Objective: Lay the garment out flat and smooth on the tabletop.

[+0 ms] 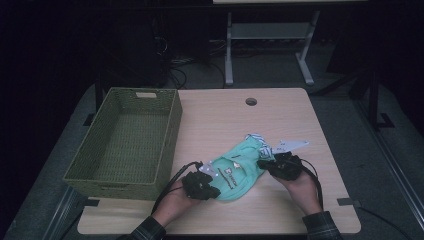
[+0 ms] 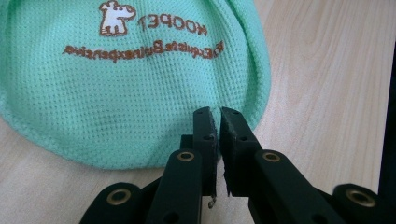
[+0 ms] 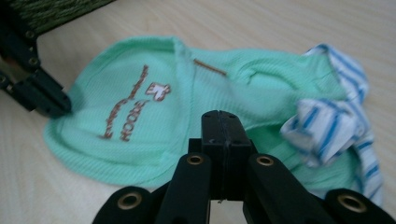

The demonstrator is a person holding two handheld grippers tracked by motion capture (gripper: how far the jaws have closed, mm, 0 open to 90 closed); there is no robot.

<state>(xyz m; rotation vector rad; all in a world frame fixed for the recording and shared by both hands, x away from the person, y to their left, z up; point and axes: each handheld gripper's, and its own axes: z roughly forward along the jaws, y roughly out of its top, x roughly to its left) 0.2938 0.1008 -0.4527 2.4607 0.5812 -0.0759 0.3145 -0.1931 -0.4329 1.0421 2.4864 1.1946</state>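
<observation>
A small mint-green shirt (image 1: pixel 235 167) (image 2: pixel 140 93) (image 3: pixel 243 88) with a brown printed logo and a blue-and-white striped collar (image 1: pixel 259 142) (image 3: pixel 327 126) lies flat on the wooden table (image 1: pixel 285 115). My left gripper (image 1: pixel 215 189) (image 2: pixel 217 114) is pinched on the shirt's rounded hem at its near left edge; its jaw tip also sits on that hem in the right gripper view (image 3: pixel 58 105). My right gripper (image 1: pixel 261 164) (image 3: pixel 222 116) is shut, its tips over the shirt's right side. I cannot tell whether fabric is caught between them.
A green woven basket (image 1: pixel 172 130) (image 3: pixel 46 11), with nothing in it, stands on the table's left side, close to the left hand. A round cable hole (image 1: pixel 251 101) sits near the far edge. Bare wood stretches beyond and to the right of the shirt.
</observation>
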